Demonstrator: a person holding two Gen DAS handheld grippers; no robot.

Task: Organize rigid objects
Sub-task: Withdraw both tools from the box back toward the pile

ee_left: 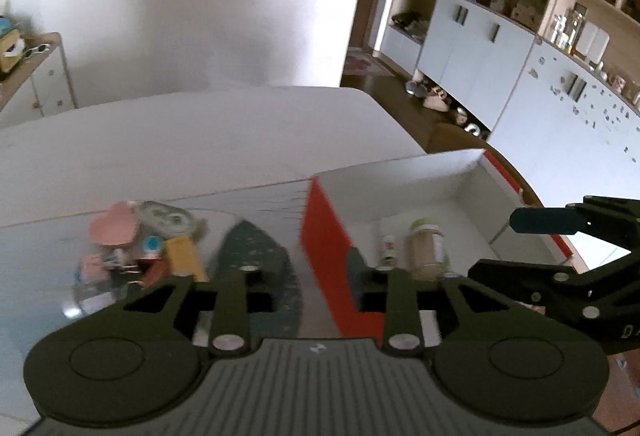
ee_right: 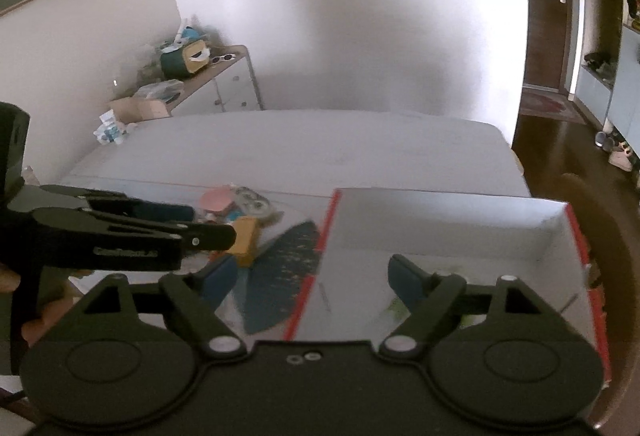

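Note:
A box (ee_left: 424, 180), red outside and white inside, stands open on the white table (ee_left: 200, 140). In it are a jar with a pale green lid (ee_left: 426, 250) and a small bottle (ee_left: 386, 250). Left of the box lies a heap of small items: a pink heart-shaped piece (ee_left: 114, 227), a round grey piece (ee_left: 166, 218) and a yellow block (ee_left: 185, 256). My left gripper (ee_left: 300, 264) hovers open over the box's red left wall, holding nothing. My right gripper (ee_right: 312, 276) is open and empty above the same box (ee_right: 440, 228). The yellow block (ee_right: 246, 240) shows beyond the left gripper's fingers (ee_right: 208, 236).
A dark teal speckled leaf-shaped piece (ee_left: 256, 256) lies flat between the heap and the box. The right gripper's fingers (ee_left: 544, 221) reach in over the box's right side. A low cabinet (ee_right: 236, 84) stands by the far wall, and cupboards (ee_left: 480, 48) line the room at right.

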